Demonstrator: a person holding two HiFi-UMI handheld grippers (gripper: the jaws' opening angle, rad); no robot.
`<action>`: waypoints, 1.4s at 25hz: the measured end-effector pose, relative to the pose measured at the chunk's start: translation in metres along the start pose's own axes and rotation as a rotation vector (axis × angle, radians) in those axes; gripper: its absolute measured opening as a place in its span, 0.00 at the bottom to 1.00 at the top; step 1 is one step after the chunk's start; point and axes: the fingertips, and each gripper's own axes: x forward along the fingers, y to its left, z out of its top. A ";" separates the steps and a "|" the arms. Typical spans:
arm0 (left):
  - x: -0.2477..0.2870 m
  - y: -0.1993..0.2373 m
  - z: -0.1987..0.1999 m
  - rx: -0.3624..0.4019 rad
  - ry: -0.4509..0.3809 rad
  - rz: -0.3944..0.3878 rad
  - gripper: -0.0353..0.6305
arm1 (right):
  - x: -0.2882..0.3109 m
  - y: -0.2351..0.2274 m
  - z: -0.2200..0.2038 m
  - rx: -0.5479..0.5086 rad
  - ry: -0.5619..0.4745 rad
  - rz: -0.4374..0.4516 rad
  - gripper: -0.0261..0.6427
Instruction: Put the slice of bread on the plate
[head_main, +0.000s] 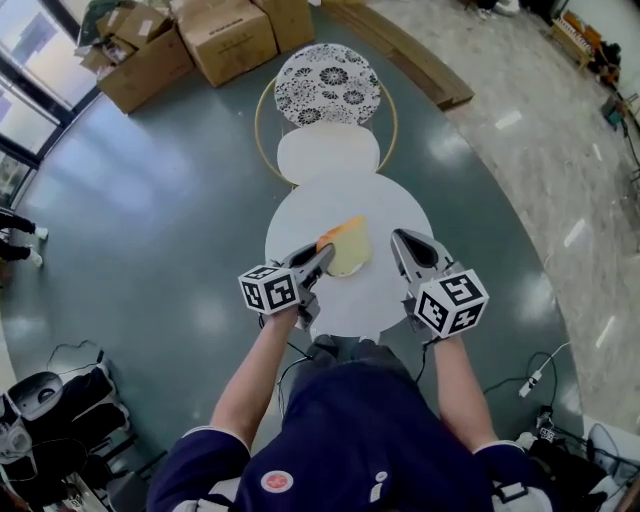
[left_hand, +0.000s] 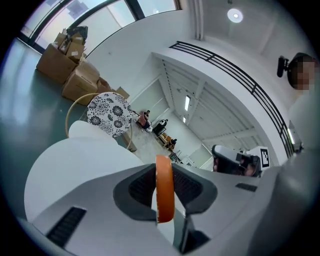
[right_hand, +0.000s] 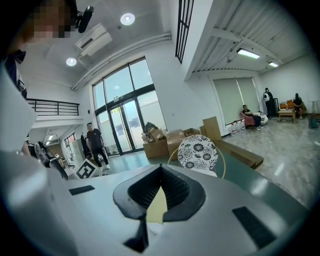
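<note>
A slice of bread (head_main: 347, 243), pale yellow with an orange crust, stands on edge over the round white table (head_main: 300, 215). My left gripper (head_main: 325, 252) is shut on its left edge. In the left gripper view the crust (left_hand: 165, 187) sits upright between the two pads. My right gripper (head_main: 405, 243) hovers just right of the slice with its jaws together and nothing in them. In the right gripper view the bread (right_hand: 158, 206) shows through the narrow gap of that gripper (right_hand: 159, 200), with a white rounded edge below it. I cannot tell a plate apart from the white table top.
A chair with a flower-patterned back (head_main: 328, 83) and white seat (head_main: 328, 152) stands at the table's far side. Cardboard boxes (head_main: 200, 40) are stacked beyond it on the green floor. A person (right_hand: 94, 145) stands by the glass doors.
</note>
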 end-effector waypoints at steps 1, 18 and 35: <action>0.003 0.006 -0.004 -0.017 0.009 -0.003 0.19 | 0.001 0.000 -0.003 0.005 0.009 -0.006 0.05; 0.037 0.077 -0.054 -0.177 0.149 0.017 0.19 | 0.009 -0.012 -0.030 0.057 0.080 -0.070 0.05; 0.037 0.125 -0.063 -0.022 0.244 0.272 0.22 | 0.019 -0.014 -0.035 0.051 0.125 -0.056 0.05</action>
